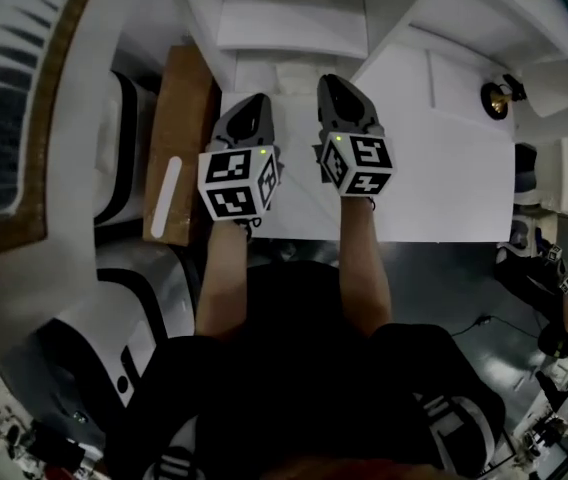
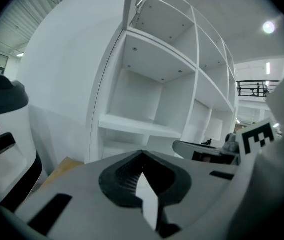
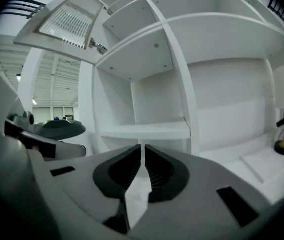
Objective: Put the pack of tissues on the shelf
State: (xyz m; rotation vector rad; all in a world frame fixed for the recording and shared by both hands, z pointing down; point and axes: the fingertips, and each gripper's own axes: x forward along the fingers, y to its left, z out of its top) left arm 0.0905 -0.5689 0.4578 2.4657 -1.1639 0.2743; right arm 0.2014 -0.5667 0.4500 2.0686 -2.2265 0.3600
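No pack of tissues shows in any view. Both grippers are held side by side in front of a white shelf unit (image 1: pixel 434 168), pointing at it. My left gripper (image 1: pixel 254 103) has its jaws together at the tips, with nothing between them (image 2: pixel 142 155). My right gripper (image 1: pixel 339 83) has its jaws nearly together with only a thin slit, also with nothing in it (image 3: pixel 143 147). Bare white compartments of the shelf unit (image 2: pixel 142 126) (image 3: pixel 147 130) fill both gripper views.
A brown cardboard box (image 1: pixel 179 138) stands left of the left gripper. A white and black machine (image 1: pixel 124 148) (image 2: pixel 2 134) is beside it. A small gold lamp-like object (image 1: pixel 497 98) (image 3: pixel 283 134) sits on the shelf at the right. An open louvred door (image 3: pixel 67 21) hangs at the upper left.
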